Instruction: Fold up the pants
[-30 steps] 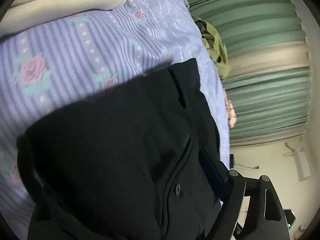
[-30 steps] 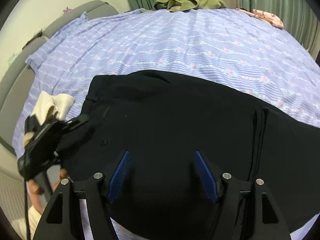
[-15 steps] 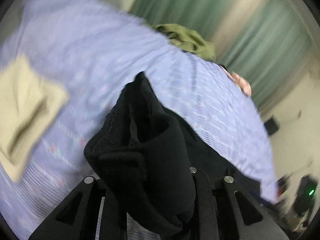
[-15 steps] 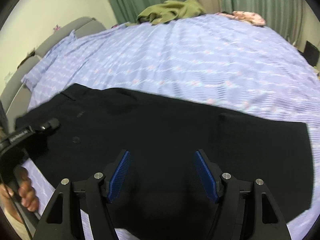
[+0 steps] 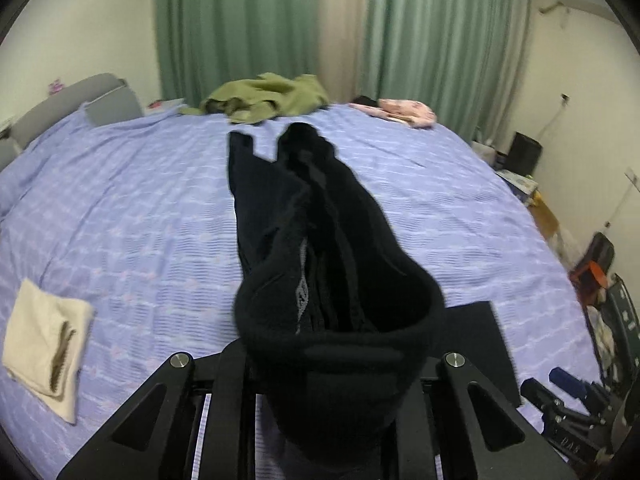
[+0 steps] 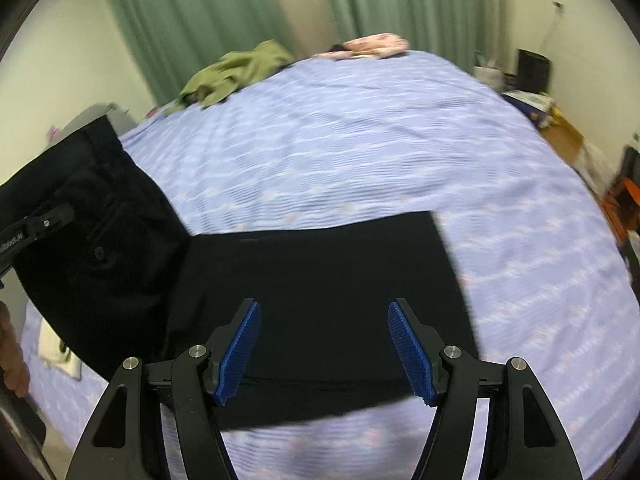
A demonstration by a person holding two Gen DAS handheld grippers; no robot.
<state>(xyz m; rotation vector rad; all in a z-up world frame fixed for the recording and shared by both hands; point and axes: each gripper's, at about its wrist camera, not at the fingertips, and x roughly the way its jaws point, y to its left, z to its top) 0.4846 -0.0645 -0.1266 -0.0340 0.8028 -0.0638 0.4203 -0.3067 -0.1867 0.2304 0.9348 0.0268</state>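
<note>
Bed [image 6: 360, 152] with lavender sheet, green curtains [image 5: 248, 20] at 12 o'clock. Left to right: cream cloth [image 5: 44, 340] at 8 o'clock, then black pants [image 6: 320, 280]. Left claw [image 5: 320, 380] clamped on the waistband end, lifted off the sheet, fabric bunched. Leg section lies flat on the bed at 6 o'clock under right claw [image 6: 324, 344], which hovers open, gripping nothing. Looks like mid-fold: the lifted end isn't laid over yet, final folds pending.

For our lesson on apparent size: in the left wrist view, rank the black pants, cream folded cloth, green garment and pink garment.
1. black pants, though nearest the camera
2. green garment and cream folded cloth, too alike to rank
3. pink garment
</note>
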